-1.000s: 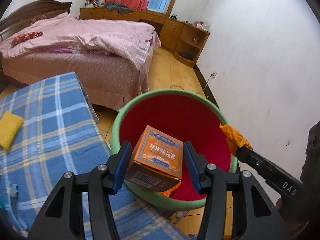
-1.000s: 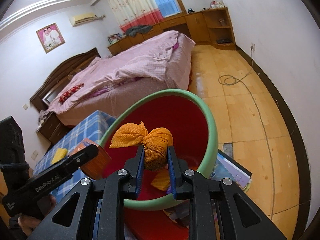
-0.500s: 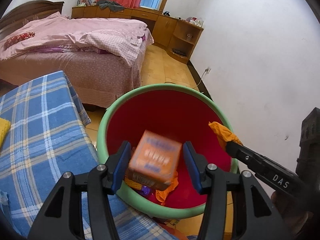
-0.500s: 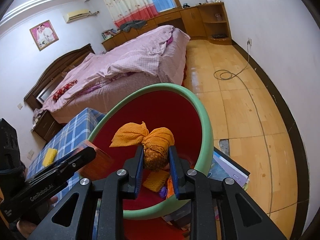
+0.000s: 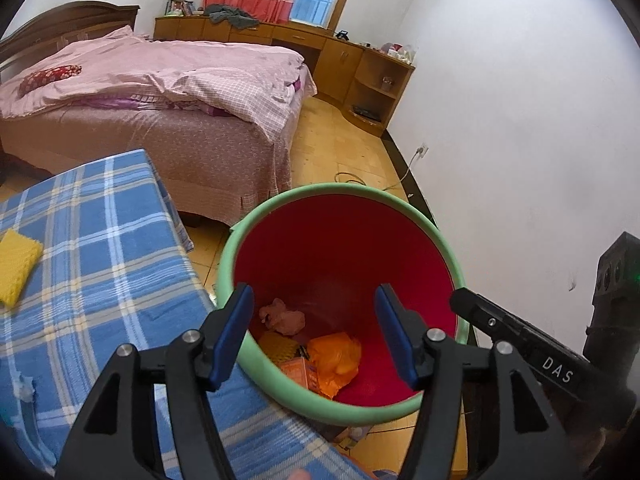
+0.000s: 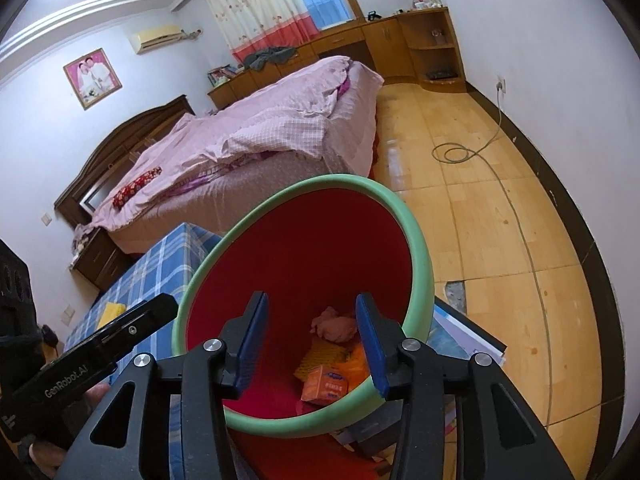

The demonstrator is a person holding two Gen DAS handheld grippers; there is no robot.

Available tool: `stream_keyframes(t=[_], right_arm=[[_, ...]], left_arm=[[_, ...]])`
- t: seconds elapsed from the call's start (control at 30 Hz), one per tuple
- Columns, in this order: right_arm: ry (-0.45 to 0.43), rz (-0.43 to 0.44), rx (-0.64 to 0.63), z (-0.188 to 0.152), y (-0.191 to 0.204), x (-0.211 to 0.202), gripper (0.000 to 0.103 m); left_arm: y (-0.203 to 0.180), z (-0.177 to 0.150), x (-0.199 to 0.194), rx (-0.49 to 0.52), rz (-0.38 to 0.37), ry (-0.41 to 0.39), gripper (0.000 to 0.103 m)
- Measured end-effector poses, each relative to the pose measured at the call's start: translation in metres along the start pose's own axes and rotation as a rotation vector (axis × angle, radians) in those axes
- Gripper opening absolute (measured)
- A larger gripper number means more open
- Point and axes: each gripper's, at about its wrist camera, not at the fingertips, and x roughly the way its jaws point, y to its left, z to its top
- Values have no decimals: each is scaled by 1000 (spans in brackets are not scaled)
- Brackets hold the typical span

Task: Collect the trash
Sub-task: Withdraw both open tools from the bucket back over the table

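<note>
Both pairs of fingers were spreading with nothing between them: the left gripper and right gripper hung over the bin. Inside it lay the orange box, an orange bag and a pink wad. The blue plaid table stood beside it.

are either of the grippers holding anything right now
No. Left gripper and right gripper are both empty, jaws opening, over the bin.
</note>
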Motion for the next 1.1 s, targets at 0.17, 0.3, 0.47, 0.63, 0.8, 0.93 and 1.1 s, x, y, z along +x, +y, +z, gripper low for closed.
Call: stream_keyframes(t=[0.17,0.3,0.47,0.63,0.8,0.93,1.1], right_arm=[[-10,17,9,-3,2,-6,47],[-10,26,-1,-7,10,-13,47],[-17,52,-22,-10,23,-21,47],[-13,79,-50,-17,41,-26,47],[-7,101,-69,-25,55,-31,47],[1,120,-86,-31,70,-35,47],[19,148,-106,-41,89,-37,47]], left_arm=[[4,-3,-17,-25,8,-2,63],[9,-5,-33,-33,28,-15,63],[20,-10,-51,-65,53,-6,63],[34,-19,-73,-100,87,-19,63],[50,-30,-93,-133,122,-25,63],[66,-39,-113,-164,152,-40,63],[84,-49,-134,-199,193,-52,63]])
